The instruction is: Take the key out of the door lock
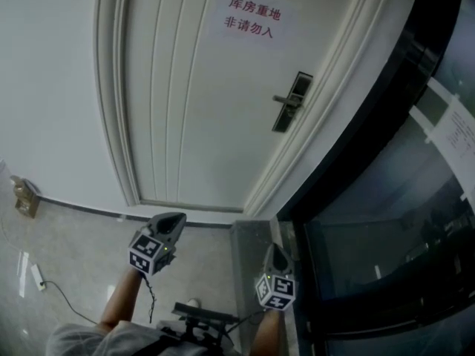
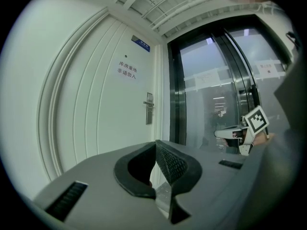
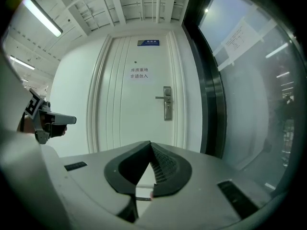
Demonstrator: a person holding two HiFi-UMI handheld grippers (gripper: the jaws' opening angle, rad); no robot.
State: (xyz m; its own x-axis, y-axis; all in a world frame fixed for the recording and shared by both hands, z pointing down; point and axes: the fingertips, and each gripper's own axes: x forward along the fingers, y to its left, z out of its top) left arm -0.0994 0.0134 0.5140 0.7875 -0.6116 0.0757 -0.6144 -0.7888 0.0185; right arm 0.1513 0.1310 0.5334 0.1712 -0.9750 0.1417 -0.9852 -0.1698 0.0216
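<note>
A white door (image 1: 193, 102) stands closed ahead, with a dark metal lock plate and lever handle (image 1: 292, 101) on its right side. The lock (image 2: 149, 108) also shows in the left gripper view, and the lock (image 3: 167, 103) shows in the right gripper view; it is too small to make out a key. My left gripper (image 1: 173, 222) is well short of the door, low and left, its jaws shut and empty (image 2: 156, 143). My right gripper (image 1: 276, 253) is held beside it to the right, also shut on nothing (image 3: 150, 143). Both point toward the door.
A dark-framed glass wall (image 1: 386, 162) runs along the right, with a paper notice (image 1: 454, 136) on it. A sign in red print (image 1: 252, 17) hangs on the door. On the floor at the left lie a small brown box (image 1: 26, 197) and a white power strip (image 1: 37, 276) with its cable.
</note>
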